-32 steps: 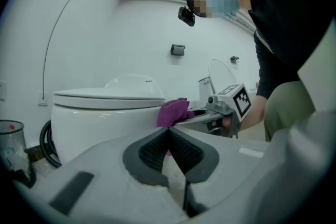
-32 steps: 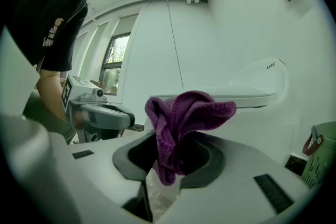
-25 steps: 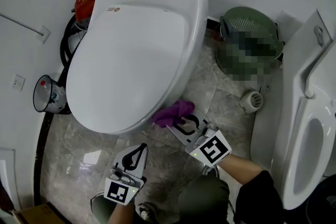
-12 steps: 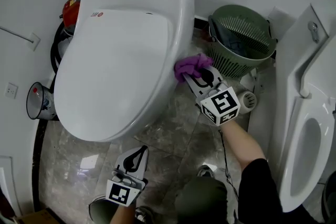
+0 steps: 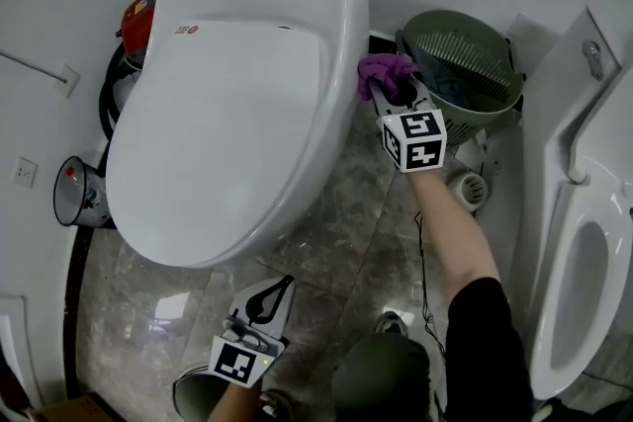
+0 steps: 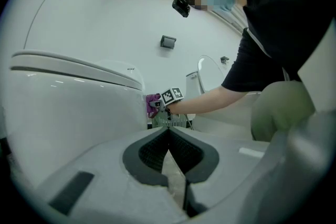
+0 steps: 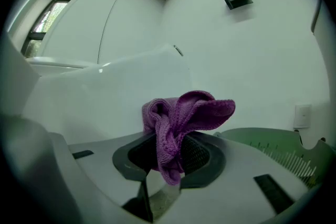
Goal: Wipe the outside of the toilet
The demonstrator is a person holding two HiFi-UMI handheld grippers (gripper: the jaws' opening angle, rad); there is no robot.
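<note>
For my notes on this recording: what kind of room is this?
Probably a washroom: a white toilet with its lid shut, a second white fixture, perhaps a urinal, at the right, and a stone-tiled floor.

cloth further along toilet side, beside basket

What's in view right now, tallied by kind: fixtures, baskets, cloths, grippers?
Toilet: 1
Urinal: 1
Green basket: 1
Purple cloth: 1, clamped in the right gripper
Grippers: 2, counting the left gripper, shut on nothing
Total: 6
</note>
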